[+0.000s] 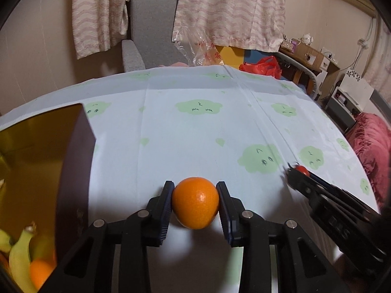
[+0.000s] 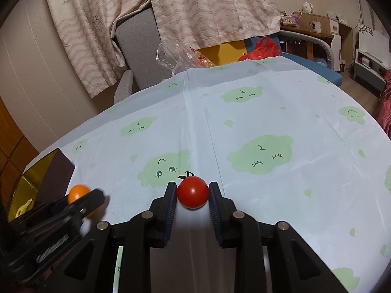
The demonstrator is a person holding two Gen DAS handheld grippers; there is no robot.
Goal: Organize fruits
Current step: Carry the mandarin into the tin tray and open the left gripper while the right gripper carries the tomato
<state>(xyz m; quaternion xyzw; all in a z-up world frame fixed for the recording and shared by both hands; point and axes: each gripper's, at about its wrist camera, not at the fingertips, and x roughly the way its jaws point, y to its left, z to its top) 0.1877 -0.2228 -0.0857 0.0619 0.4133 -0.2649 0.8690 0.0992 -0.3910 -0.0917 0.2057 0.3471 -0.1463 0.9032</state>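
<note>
My left gripper [image 1: 195, 196] is shut on an orange [image 1: 195, 202], held just above the cloud-print tablecloth [image 1: 195, 131]. To its left stands a dark box with a gold lining [image 1: 36, 151]; bananas [image 1: 18, 258] and another orange [image 1: 40, 272] lie inside it. My right gripper [image 2: 192, 193] is shut on a small red tomato [image 2: 192, 192] with a dark stem. In the right wrist view the left gripper [image 2: 80, 204] shows at lower left, holding the orange [image 2: 77, 193] beside the box [image 2: 51, 175]. In the left wrist view the right gripper [image 1: 297, 173] shows blurred, with the tomato [image 1: 302, 170].
A grey chair [image 1: 151, 29] stands behind the table's far edge, under hanging patterned curtains [image 1: 227, 9]. A clear plastic bag [image 1: 198, 48] and a red bag [image 1: 262, 66] lie past the far edge. Shelves and a red cover [image 1: 371, 136] are at the right.
</note>
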